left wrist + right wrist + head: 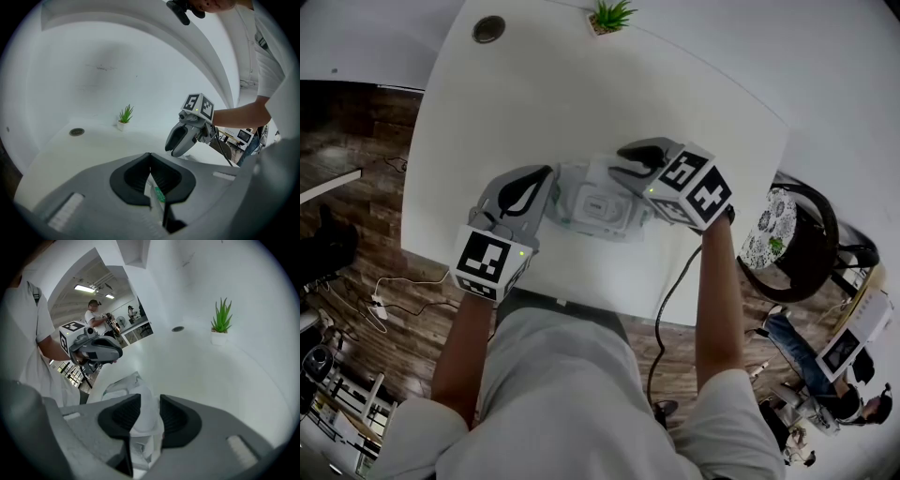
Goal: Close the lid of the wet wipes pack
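Observation:
The wet wipes pack (598,208) lies in the middle of the white table (534,94), pale and crinkled, with a white rectangular lid on top. My left gripper (549,190) is at its left end. In the left gripper view its jaws (151,180) are pinched on a thin edge of the pack (157,193). My right gripper (628,167) hangs over the pack's right side, tilted down. In the right gripper view its jaws (149,416) stand apart, and the pack's white top (140,416) shows in the gap. Whether the lid is flat down I cannot tell.
A small potted plant (609,16) and a round cable grommet (488,29) sit at the table's far edge. A black chair (802,239) stands off the table's right side. A cable (667,305) hangs from the right gripper past the near edge.

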The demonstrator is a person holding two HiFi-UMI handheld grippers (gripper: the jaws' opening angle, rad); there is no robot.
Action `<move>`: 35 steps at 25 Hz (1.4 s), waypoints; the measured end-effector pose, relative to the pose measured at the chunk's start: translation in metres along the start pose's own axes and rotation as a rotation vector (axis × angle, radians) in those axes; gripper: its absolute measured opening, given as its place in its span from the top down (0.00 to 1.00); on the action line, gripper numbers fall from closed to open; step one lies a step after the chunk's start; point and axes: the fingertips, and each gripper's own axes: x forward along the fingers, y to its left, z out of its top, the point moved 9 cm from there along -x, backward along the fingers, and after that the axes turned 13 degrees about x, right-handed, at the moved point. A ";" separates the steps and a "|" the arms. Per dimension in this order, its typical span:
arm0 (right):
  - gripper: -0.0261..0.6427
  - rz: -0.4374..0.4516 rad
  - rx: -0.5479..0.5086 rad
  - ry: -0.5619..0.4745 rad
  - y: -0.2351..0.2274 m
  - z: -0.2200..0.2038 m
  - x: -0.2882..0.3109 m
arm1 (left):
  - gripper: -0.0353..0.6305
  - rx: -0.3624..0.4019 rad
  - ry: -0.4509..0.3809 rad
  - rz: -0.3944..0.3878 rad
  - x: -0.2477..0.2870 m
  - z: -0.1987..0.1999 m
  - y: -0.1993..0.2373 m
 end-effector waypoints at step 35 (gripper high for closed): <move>0.76 0.040 -0.020 -0.013 0.092 -0.058 0.001 | 0.94 0.034 -0.052 0.008 -0.055 -0.006 -0.053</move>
